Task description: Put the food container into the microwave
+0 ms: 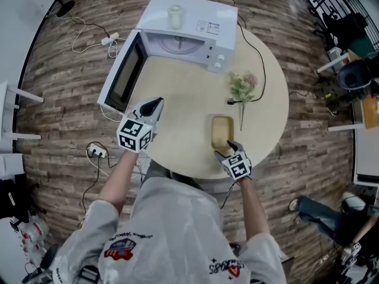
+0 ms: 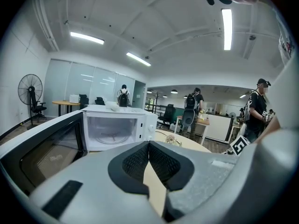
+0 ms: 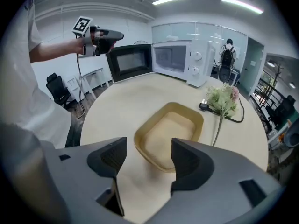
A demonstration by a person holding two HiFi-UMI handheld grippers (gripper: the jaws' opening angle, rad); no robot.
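Note:
An empty tan food container [image 1: 222, 131] [image 3: 169, 135] lies on the round table [image 1: 177, 105], near its front right edge. My right gripper [image 1: 231, 149] [image 3: 144, 160] is open just short of the container's near rim, touching nothing. The white microwave [image 1: 188, 33] [image 2: 114, 127] [image 3: 184, 59] stands at the table's far side with its door [image 1: 123, 74] [image 2: 44, 148] swung wide open to the left and its chamber empty. My left gripper [image 1: 155, 105] [image 2: 149, 154] is shut on nothing, held above the table's left part near the door.
An artificial flower sprig [image 1: 243, 89] [image 3: 223, 100] lies right of the container, beside a black plug and cable [image 1: 258, 58]. A cup [image 1: 174, 15] sits on the microwave top. Cables and a power strip [image 1: 95, 152] lie on the wooden floor. People stand far off in the office.

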